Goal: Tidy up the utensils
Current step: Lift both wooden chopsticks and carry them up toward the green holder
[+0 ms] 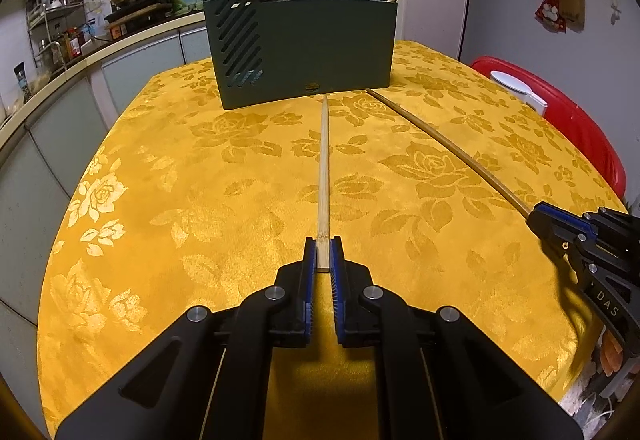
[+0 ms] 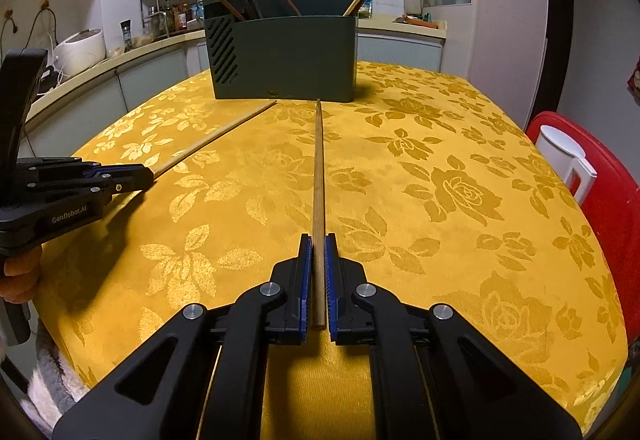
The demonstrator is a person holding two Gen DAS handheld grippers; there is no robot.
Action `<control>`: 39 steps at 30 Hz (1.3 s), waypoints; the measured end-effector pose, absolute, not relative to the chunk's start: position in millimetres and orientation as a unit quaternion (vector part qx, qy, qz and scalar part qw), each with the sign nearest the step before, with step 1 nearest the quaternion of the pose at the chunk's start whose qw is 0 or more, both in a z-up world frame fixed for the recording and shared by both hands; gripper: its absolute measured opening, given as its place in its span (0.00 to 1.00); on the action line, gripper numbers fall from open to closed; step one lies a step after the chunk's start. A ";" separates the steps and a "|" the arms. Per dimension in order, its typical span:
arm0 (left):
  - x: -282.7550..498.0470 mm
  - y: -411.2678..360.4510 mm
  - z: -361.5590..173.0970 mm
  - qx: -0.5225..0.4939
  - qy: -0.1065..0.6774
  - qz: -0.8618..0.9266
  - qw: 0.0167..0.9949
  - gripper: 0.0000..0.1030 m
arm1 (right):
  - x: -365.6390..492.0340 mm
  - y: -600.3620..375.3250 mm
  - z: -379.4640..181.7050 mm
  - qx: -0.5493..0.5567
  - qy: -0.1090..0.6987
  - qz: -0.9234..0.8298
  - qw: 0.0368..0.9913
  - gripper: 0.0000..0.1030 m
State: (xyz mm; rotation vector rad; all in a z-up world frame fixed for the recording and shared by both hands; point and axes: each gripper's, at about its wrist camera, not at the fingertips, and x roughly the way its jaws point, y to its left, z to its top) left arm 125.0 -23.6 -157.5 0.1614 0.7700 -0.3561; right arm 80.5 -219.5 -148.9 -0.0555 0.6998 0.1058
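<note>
A dark green utensil holder (image 1: 304, 52) stands at the far side of the yellow table, with several dark chopsticks leaning in it; it also shows in the right wrist view (image 2: 284, 58). My left gripper (image 1: 323, 246) is shut on the near end of a pale bamboo chopstick (image 1: 324, 160), which points at the holder. My right gripper (image 2: 318, 244) is shut on a darker brown chopstick (image 2: 318, 168), also pointing at the holder. Each gripper shows in the other view: the right gripper (image 1: 536, 220) and the left gripper (image 2: 146, 174), each with its chopstick.
The table wears a yellow rose-patterned cloth (image 1: 200, 180). A red chair (image 2: 600, 200) with a white container (image 2: 560, 148) stands at the right edge. A kitchen counter (image 2: 100, 68) with a rice cooker and bottles runs along the left and back.
</note>
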 end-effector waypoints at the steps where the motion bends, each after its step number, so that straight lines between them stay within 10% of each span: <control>1: 124.8 -23.8 -157.6 0.079 0.372 -0.173 0.909 0.07 | 81.0 -219.5 -148.7 -0.027 0.344 0.052 0.937 0.07; 39: 120.5 10.4 -23.9 0.036 0.234 -0.144 0.961 0.06 | 92.6 -233.1 -22.3 0.030 0.228 0.105 0.967 0.07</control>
